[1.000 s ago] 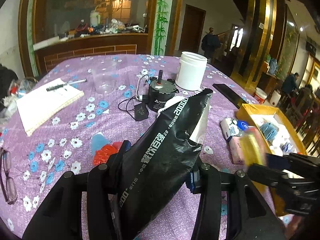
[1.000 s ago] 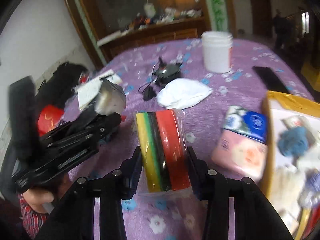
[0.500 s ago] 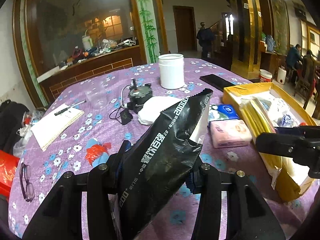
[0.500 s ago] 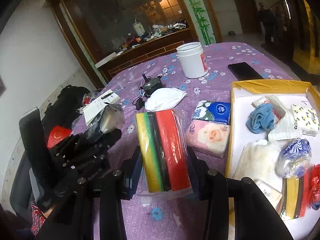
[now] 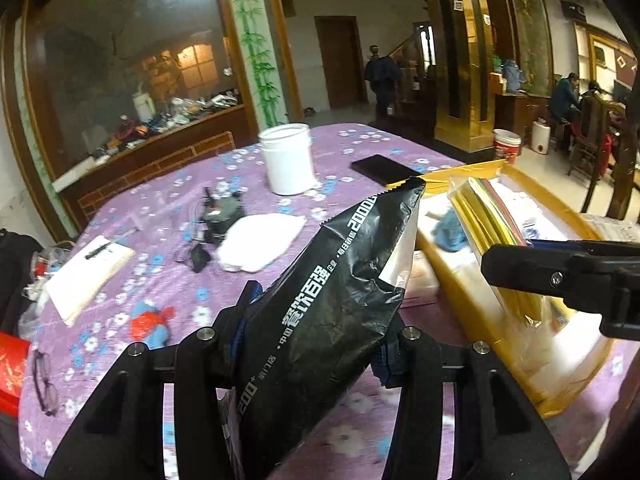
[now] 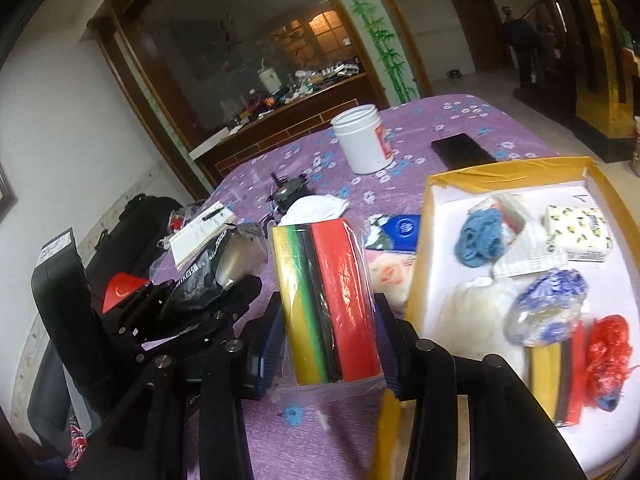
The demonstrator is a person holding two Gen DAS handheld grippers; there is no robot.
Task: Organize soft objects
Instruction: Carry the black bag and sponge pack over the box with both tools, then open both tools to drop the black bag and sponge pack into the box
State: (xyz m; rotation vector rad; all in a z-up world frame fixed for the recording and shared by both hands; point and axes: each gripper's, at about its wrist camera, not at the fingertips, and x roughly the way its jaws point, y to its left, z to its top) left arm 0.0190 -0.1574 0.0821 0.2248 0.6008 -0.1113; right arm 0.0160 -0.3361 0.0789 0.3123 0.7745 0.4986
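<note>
The left gripper (image 5: pixel 316 344) clamps a crinkled black foil pouch (image 5: pixel 320 316) printed with white Chinese characters and "2000" above the purple floral tablecloth (image 5: pixel 160 216), while the right gripper (image 6: pixel 326 344) pinches a plastic-wrapped pack of yellow, green, black and red sponges (image 6: pixel 326 304) beside the yellow-rimmed box (image 6: pixel 516 170).

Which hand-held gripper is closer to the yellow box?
Right. The right hand-held gripper holds the sponge pack at the yellow box edge; the left hand-held gripper, holding the black bag, sits farther left.
</note>
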